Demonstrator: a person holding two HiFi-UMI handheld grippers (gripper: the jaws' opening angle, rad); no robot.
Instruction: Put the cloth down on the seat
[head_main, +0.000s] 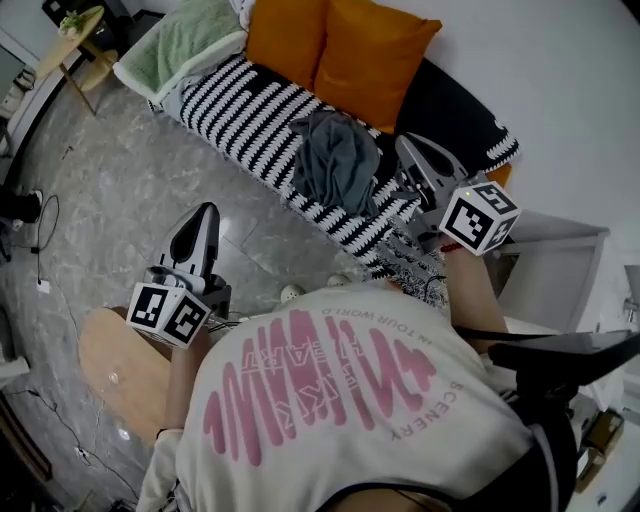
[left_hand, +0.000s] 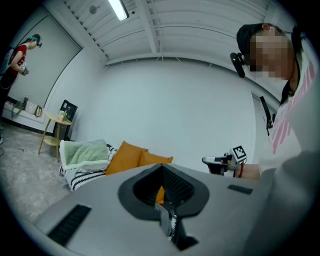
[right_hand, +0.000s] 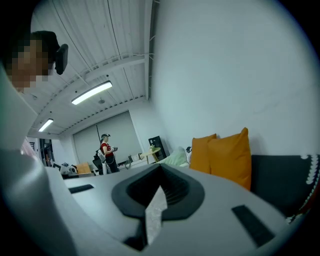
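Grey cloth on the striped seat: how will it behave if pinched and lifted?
Probably floppy: the grey cloth lies crumpled in soft folds, so it should drape from a pinch. Thin folds suggest it's light. Bunched on the striped seat, it shouldn't roll.

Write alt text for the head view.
A grey cloth lies crumpled on the black-and-white striped seat of a sofa, in front of two orange cushions. A person in a white T-shirt holds the left gripper over the floor and the right gripper beside the cloth, neither gripping it.
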